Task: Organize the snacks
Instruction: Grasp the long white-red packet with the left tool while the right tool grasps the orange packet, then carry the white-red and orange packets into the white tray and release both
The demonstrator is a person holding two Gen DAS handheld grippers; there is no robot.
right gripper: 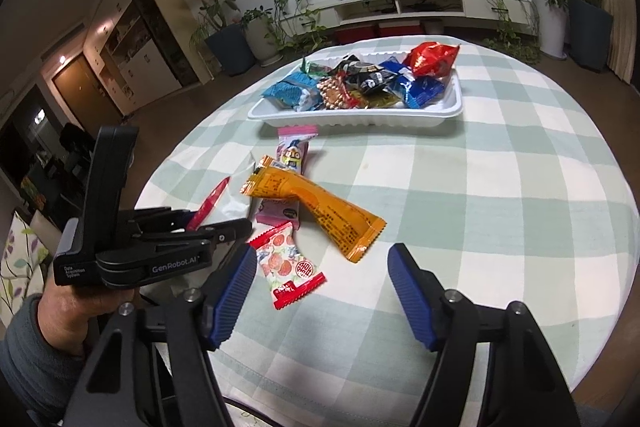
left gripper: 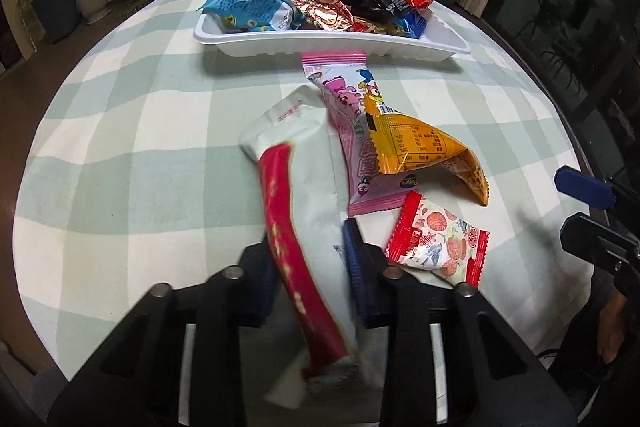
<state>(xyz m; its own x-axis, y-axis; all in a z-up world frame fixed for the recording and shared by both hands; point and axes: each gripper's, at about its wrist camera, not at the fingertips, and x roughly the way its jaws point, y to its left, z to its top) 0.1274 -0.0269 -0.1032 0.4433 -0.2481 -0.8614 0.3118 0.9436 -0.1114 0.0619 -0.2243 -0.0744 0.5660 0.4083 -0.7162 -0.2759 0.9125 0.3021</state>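
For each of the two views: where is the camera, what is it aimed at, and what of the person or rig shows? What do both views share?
Left wrist: sits on the left tongs, aimed down at the table; they are shut on a white-and-red packet; the right tongs' tips show at the right edge.
Right wrist: sits on the right tongs, open over the cloth; the left tongs, a hand and a sleeve show.
Shared: tray, orange packet, strawberry packet.

White-red packet (left gripper: pixel 304 211) near end blurred; pink packet (left gripper: pixel 352 131) partly hidden under orange packet (left gripper: pixel 424 143).
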